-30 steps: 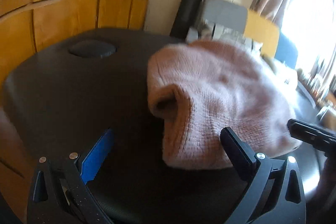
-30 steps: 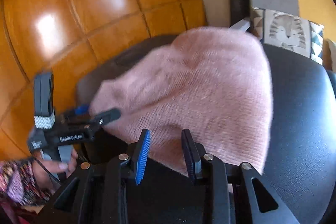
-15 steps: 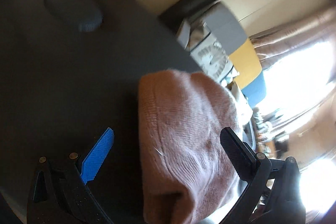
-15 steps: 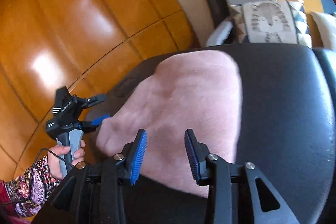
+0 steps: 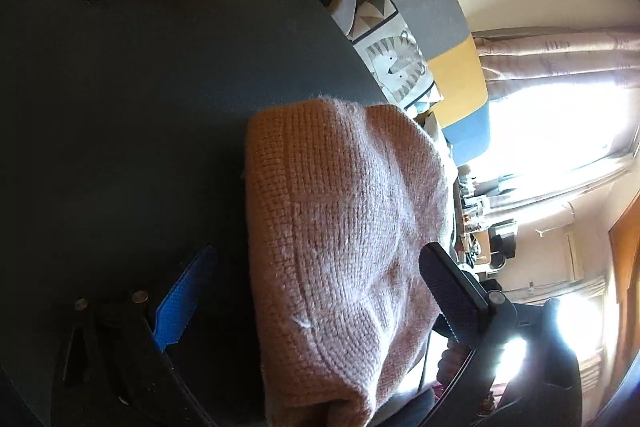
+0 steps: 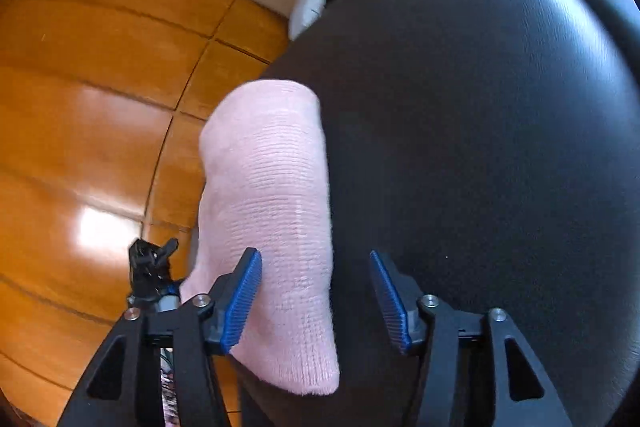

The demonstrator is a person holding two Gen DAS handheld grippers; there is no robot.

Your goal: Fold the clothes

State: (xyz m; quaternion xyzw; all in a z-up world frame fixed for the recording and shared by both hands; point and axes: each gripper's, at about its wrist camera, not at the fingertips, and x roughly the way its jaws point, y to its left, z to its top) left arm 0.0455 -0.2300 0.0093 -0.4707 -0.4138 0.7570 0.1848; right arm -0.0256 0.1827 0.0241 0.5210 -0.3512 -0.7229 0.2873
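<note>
Bare black seat (image 6: 500, 147) lies open right of the folded pink knit (image 6: 272, 211).

knit garment (image 5: 344, 243): pink, ribbed weave, paler where lit in the right wrist view (image 6: 276, 211)
seat surface (image 5: 152, 115): black, faintly grained, under the knit garment
floor (image 6: 80, 131): orange-brown wood, glossy, dark seams
cushion (image 5: 400, 63): white with a grey striped animal print, beyond the seat surface
sofa back (image 5: 452, 59): grey, yellow and blue blocks
curtain (image 5: 560, 55): dusty pink
gripper pads (image 6: 244, 299): blue, ridged, on black frames
</note>
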